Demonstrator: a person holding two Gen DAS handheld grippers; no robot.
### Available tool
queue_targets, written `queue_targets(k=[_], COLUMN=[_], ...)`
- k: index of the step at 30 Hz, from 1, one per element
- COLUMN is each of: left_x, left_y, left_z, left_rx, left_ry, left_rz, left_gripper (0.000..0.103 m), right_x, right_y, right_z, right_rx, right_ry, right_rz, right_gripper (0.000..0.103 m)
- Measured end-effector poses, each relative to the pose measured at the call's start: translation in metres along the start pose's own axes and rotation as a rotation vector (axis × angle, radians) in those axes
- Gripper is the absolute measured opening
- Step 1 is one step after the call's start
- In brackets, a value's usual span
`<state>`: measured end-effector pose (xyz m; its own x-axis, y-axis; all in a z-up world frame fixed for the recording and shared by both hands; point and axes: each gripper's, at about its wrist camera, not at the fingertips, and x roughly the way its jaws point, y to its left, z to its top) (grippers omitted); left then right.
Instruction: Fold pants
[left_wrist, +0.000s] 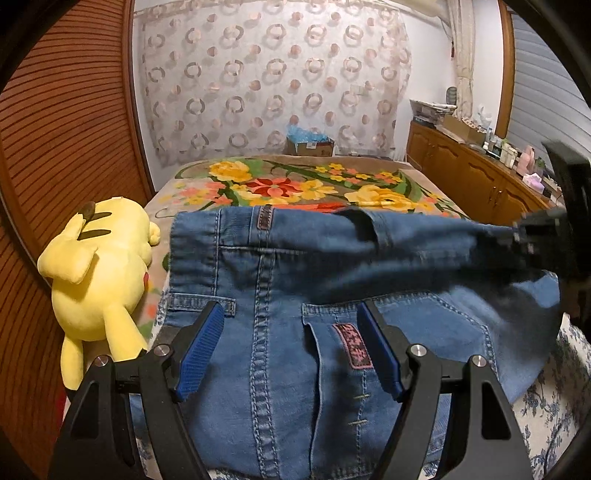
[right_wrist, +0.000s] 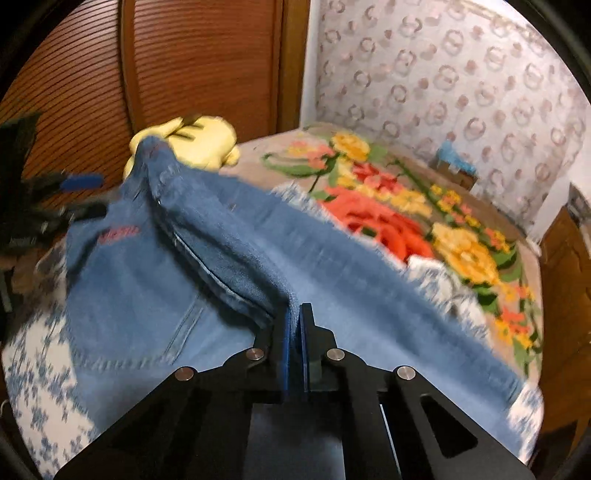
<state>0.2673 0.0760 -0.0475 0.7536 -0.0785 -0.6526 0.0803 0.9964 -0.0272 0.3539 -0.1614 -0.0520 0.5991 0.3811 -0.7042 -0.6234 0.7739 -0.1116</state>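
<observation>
Blue denim pants lie on the bed with the back pockets up and the waistband towards the far side. My left gripper is open just above the seat, its blue pads apart and empty. My right gripper is shut on a fold of the pants and holds that part lifted across the rest. It shows at the right edge of the left wrist view. The frayed leg hem hangs towards the flowered blanket.
A yellow plush toy lies left of the pants by the wooden louvred door. The flowered blanket covers the far bed. A blue-and-white sheet lies under the pants. A wooden cabinet with clutter stands right.
</observation>
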Motion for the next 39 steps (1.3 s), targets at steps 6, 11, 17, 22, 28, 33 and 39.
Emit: queue_targets(k=[6,11,17,22,28,33,39], left_x=[0.001,-0.003,-0.017,-0.032,-0.048,-0.061,-0.077], left_y=[0.008,0.007,0.007,0.0,-0.014,-0.021,-0.022], left_z=[0.004,-0.002,-0.005,-0.006,-0.016,-0.031,-0.047], left_rx=[-0.016,-0.02,-0.025,-0.015,0.008,0.013,0.019], left_ry=[-0.006,0.005,-0.001,-0.021,-0.037,-0.034,-0.038], left_rz=[0.014,0.019,0.026,0.017,0.015,0.016,0.035], left_gripper=[0.076,0.075,0.075,0.075,0.075,0.075,0.075], right_x=[0.033,0.049,0.001,-0.045,-0.084,-0.1,-0.102], right_y=[-0.015,-0.029,-0.05,-0.067,-0.068,-0.047,-0.042], right_z=[0.034,0.025,-0.016,-0.075,-0.138,-0.163,-0.184], right_rx=[0.005,0.14,0.251,0.323,0.406,0.438,0.494], right_ry=[-0.027,-0.019,-0.074,-0.071,-0.067,-0.084,-0.047], right_rz=[-0.074,-0.048,-0.04,-0.112,-0.171,-0.182,-0.219], right_gripper=[0.004,0.028,0.038,0.039,0.039,0.047,0.047])
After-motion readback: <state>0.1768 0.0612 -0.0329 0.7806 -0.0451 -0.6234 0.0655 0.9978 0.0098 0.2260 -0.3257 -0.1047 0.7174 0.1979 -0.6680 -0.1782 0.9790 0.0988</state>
